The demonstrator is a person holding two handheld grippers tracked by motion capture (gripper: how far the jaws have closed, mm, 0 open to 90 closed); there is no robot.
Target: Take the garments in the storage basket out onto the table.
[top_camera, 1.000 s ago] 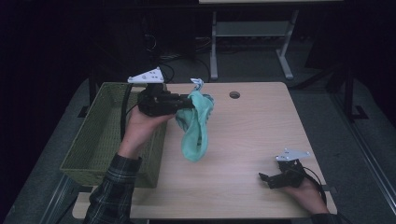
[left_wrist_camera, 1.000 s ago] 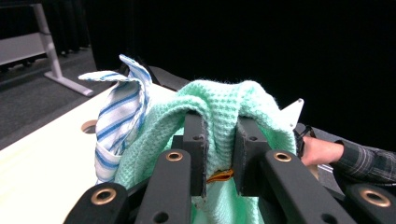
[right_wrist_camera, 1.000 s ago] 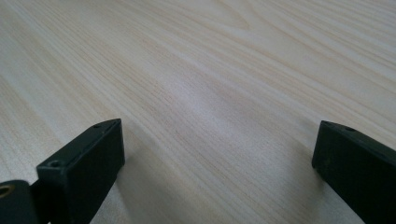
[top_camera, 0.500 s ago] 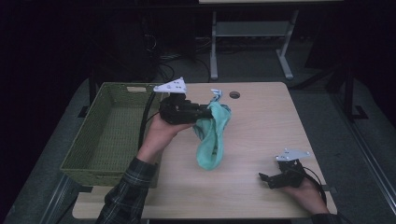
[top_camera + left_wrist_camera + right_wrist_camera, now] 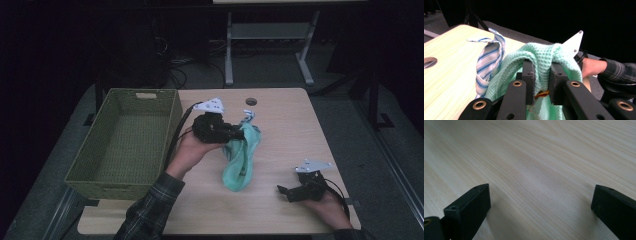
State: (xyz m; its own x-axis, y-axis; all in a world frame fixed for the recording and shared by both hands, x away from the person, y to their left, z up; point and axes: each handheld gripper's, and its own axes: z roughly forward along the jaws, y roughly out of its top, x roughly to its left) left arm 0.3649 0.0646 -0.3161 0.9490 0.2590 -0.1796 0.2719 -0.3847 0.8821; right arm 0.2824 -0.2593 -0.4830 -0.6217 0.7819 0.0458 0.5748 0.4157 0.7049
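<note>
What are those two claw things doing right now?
Left gripper: closed on the mint green cloth.
Right gripper: open, holding nothing, low over the table.

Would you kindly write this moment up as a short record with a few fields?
Held item: mint green waffle cloth, clamped in the left tongs, upper part lifted, lower end on the table
Second item: blue-and-white striped cloth, hanging beside the green one; whether it is pinched too cannot be told
Left tongs: shut on the green cloth, above the table's middle
Right tongs: open, empty, low over the bare wood near the right front corner
Basket: green woven, on the left of the table, nothing inside
</note>
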